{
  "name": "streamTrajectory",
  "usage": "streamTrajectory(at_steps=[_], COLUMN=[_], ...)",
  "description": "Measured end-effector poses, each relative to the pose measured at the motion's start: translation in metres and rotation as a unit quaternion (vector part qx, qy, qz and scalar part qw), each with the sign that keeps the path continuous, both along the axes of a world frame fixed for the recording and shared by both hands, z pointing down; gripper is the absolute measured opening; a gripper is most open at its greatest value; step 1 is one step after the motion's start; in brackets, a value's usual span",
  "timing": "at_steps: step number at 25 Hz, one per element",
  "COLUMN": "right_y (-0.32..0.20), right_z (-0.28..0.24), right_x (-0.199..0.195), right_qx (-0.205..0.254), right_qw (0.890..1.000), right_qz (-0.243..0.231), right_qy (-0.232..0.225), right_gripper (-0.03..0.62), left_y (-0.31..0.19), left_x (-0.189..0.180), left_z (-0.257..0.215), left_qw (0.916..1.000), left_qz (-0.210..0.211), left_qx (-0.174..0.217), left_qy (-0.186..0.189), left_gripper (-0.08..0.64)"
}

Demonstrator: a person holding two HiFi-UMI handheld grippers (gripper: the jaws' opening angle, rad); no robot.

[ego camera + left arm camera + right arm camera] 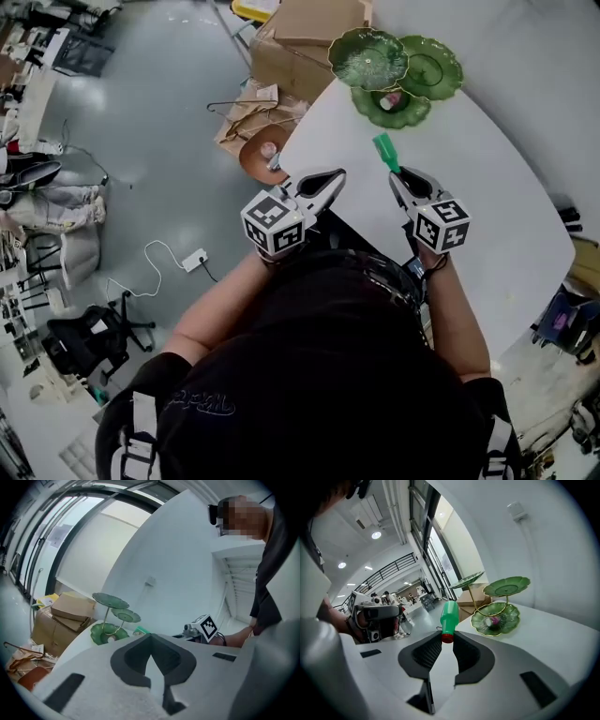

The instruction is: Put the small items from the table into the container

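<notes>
Right gripper (447, 639) pinches bottle (450, 613) by its cap only, so it could pivot or slip before reaching the dish (511, 613). Left gripper (151, 637) closed, empty.

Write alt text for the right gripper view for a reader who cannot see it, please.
The right gripper grips a green bottle by its red-capped end. Beyond, a green three-tier stand sits on the table, something pink in its lowest dish.

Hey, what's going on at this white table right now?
A person at the round white table holds a two-jaw gripper in each hand. The right gripper grips a small green bottle-shaped item with a red end, facing the green leaf-shaped tiered dish stand. The left gripper is shut and empty. A small pinkish item lies in the stand's lowest dish.
</notes>
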State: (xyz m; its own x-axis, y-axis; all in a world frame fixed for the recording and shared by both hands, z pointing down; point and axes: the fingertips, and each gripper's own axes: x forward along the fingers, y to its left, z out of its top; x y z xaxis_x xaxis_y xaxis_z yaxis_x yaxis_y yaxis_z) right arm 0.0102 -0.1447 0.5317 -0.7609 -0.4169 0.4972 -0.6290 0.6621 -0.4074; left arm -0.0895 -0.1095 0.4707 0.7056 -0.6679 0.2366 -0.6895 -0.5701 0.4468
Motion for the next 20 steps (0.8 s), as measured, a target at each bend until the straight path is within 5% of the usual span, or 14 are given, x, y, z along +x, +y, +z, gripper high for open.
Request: streamTrajectory(at_steps=[10,20], right_y=[0.003,-0.004], right_z=[-0.019,-0.041], right_x=[0.029,-0.014], right_qx=[0.014,0.046], right_qw=[0.99,0.973], right_qz=[0.136,0.223], right_qy=[0.024,0.045], right_gripper=[0.081,0.08], left_y=[-0.041,-0.063], left_x=[0.029,-0.052], left_z=[-0.023,-0.037], left_qw=[0.9868,0.9771], left_qz=[0.157,0.202], left_qx=[0.03,0.052], left_qy=[0.023,0.04], left_gripper=[0.003,0.003])
